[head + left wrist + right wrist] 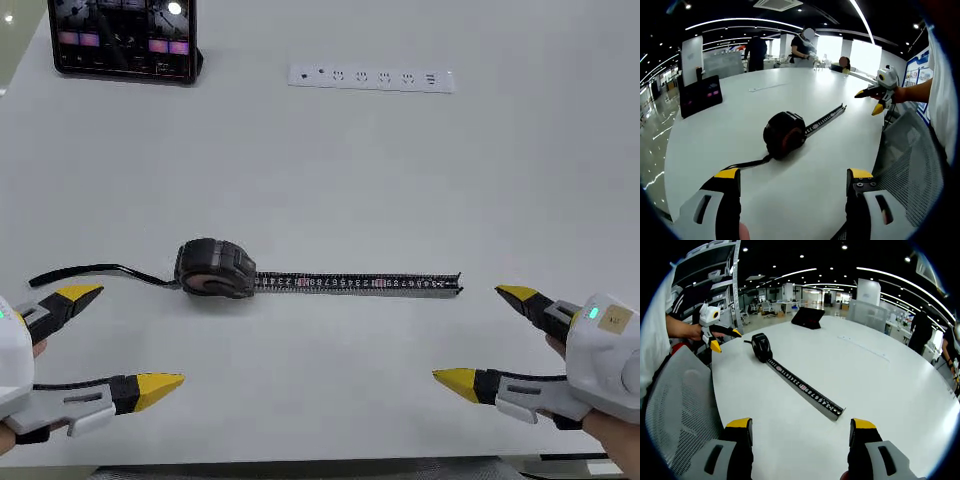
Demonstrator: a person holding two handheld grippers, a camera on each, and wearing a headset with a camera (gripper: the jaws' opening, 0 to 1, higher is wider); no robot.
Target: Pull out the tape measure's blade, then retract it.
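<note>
Looking down in the head view, we see the tape measure [213, 268] on the white table [320, 170], not far from its near edge. The blade [355, 283] is out and lies flat, its long axis parallel to the near edge, running from the case [205, 270] toward the right edge. A black strap [90, 272] trails from the case toward the left edge. The left gripper [135, 337] waits to the left of the case, and the right gripper [474, 335] just past the hook end [458, 283]. Both have their jaws wide apart, hold nothing and touch nothing. A dark tablet [125, 35] stands at the far left corner, and a white power strip [370, 77] lies near the far edge.

In the left gripper view, the case [785, 134] is straight ahead of the spread jaws, and the blade [825, 119] goes away toward the right gripper [866, 102].

In the right gripper view, the hook end [837, 412] is the nearest part, and the blade [800, 385] leads away to the case [761, 347], with the left gripper [726, 340] near it.

We judge that the pulling is done and the retracting remains. The left gripper is nearer to the case, the right one to the hook end.

The blade carries printed numbers, too small to read with certainty. We can make out no brand.
</note>
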